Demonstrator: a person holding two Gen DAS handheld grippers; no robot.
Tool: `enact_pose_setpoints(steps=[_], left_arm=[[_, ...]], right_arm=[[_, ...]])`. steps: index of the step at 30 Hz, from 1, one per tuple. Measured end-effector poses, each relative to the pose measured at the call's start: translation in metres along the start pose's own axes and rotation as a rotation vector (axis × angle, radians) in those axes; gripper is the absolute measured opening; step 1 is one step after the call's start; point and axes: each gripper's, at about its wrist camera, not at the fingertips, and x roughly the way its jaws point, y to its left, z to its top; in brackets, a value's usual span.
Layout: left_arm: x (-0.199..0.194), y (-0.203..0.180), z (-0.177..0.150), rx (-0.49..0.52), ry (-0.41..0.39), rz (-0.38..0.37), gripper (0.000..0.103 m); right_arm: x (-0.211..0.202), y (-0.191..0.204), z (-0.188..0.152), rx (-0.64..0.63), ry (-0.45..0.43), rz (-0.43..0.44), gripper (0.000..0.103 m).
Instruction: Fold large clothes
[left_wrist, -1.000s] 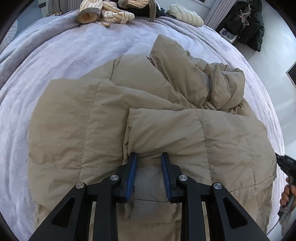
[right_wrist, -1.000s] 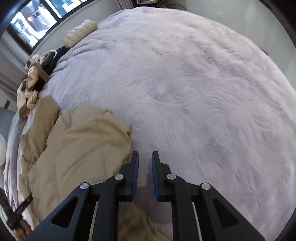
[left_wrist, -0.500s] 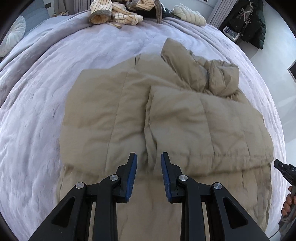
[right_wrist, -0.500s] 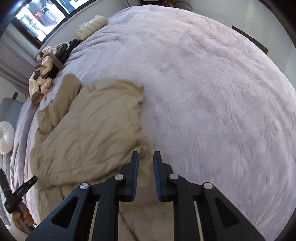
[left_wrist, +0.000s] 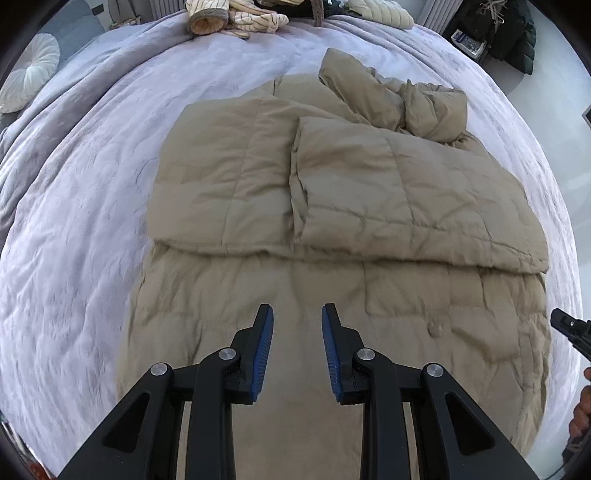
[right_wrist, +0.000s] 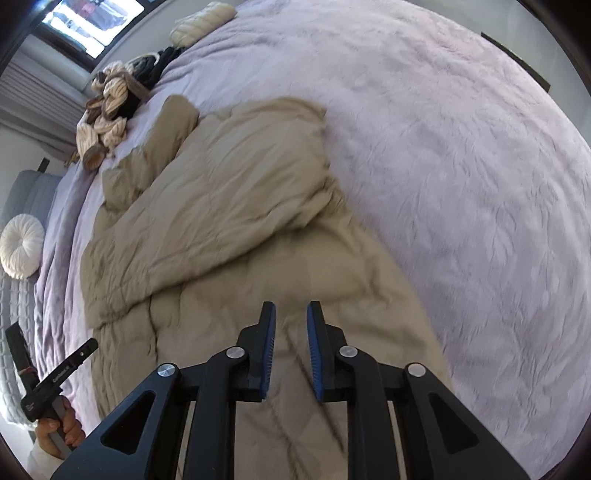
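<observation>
Tan puffer coat (left_wrist: 332, 229) lies flat on the bed (left_wrist: 92, 206), roughly centered, hood and one sleeve bunched at the far end. The lower section is doubled up over the body, with its edge running crosswise.

Left gripper (left_wrist: 297, 347): jaws opening, nothing between them, pads clear of the fabric. It hovers above the near, single-layer part of the coat, with the folded edge just beyond the tips.

Right gripper (right_wrist: 290, 345): jaws opening too, with a narrower gap and nothing in it. It sits over the coat's near right side; the fabric edge and bare bed are just to its right. Each wrist view shows the other gripper at the frame edge, held in a hand, so the two flank the coat.

Read: first fold is laid and released; next step is likely a re-grip for the second fold.

How to do it well:
- Let the jaws finish opening before dropping in. Puffer fill is thick, and a narrow gap will only pinch the outer shell.
- Take both near corners at matching points so the fold line stays square to the coat.
- Bite through all layers at the edge, not the top skin, or the lining will slide.
- Lift low and carry over. The shell is slick and springy, so a high lift risks the laid fold popping open.
- Tuck the loose sleeve and hood in before the last fold.
</observation>
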Motion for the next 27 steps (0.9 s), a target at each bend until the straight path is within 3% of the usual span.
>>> enact_pose_setpoints(steps=[2,4,9,14,16,21,25,27], left_arm=[[-0.009,-0.001,-0.006,-0.019,-0.017,0.017,0.096],[-0.022,-0.004,-0.012,-0.016,-0.052,0.024,0.096],[-0.036,-0.013,-0.024,-0.043,-0.03,0.053,0.096],[-0.046,-0.019,-0.037,-0.071,-0.031,0.103,0.097],[-0.049,-0.019,-0.043,-0.081,-0.022,0.117,0.103],[-0.06,-0.02,-0.055,-0.093,0.002,0.125,0.103],[-0.064,-0.018,-0.063,-0.075,0.007,0.158,0.103],[-0.062,-0.013,-0.069,-0.053,0.009,0.169,0.103]], right_arm=[[-0.002,0.005,-0.007,-0.016,0.017,0.004,0.038],[-0.003,0.008,-0.011,-0.03,0.038,0.014,0.041],[-0.008,0.013,-0.017,-0.062,0.082,0.036,0.041],[-0.016,0.019,-0.019,-0.096,0.106,0.091,0.062],[-0.017,0.021,-0.02,-0.104,0.113,0.109,0.08],[-0.023,0.028,-0.025,-0.107,0.106,0.139,0.089],[-0.033,0.034,-0.032,-0.107,0.077,0.148,0.091],[-0.037,0.037,-0.037,-0.112,0.068,0.149,0.103]])
